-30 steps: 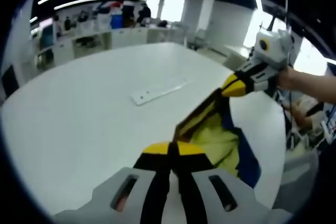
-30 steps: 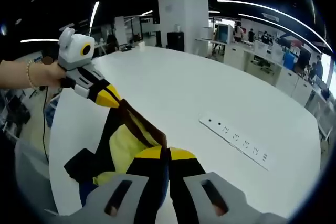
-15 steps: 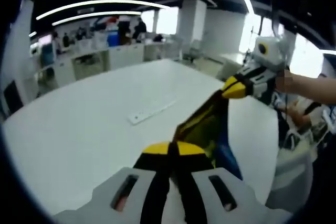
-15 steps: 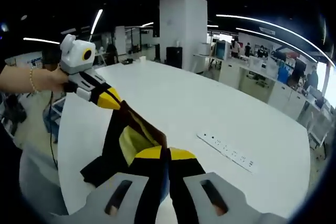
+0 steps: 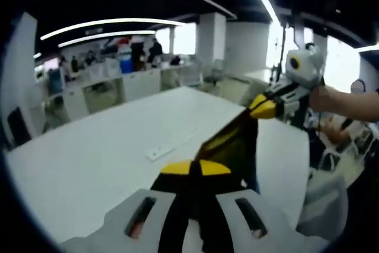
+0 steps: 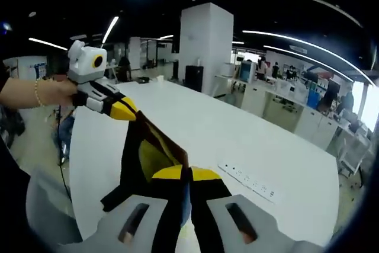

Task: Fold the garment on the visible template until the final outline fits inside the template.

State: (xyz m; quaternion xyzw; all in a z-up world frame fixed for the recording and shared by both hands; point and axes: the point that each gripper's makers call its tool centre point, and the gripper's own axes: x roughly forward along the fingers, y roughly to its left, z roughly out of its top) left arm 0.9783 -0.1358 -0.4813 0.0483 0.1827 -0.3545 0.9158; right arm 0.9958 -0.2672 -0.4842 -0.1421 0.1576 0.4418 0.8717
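Note:
A dark garment (image 5: 234,143) with yellow and blue parts hangs stretched in the air between both grippers, above a white table (image 5: 89,158). My left gripper (image 5: 195,169) is shut on one end of its top edge. In the left gripper view the right gripper (image 5: 260,106) comes in from the right, shut on the other end. In the right gripper view my right gripper (image 6: 185,174) clamps the garment (image 6: 145,155), and the left gripper (image 6: 125,111) holds the far end, with a hand behind it. No template shows on the table.
A white power strip (image 6: 247,182) lies on the table (image 6: 195,128); it also shows as a power strip (image 5: 161,151) in the left gripper view. Desks, shelves and people stand at the back of the office. A grey chair (image 6: 47,208) is at the table's near edge.
Both grippers have risen with the garment, which has lifted off the table and now hangs free. The table and power strip look lower and farther in both views.

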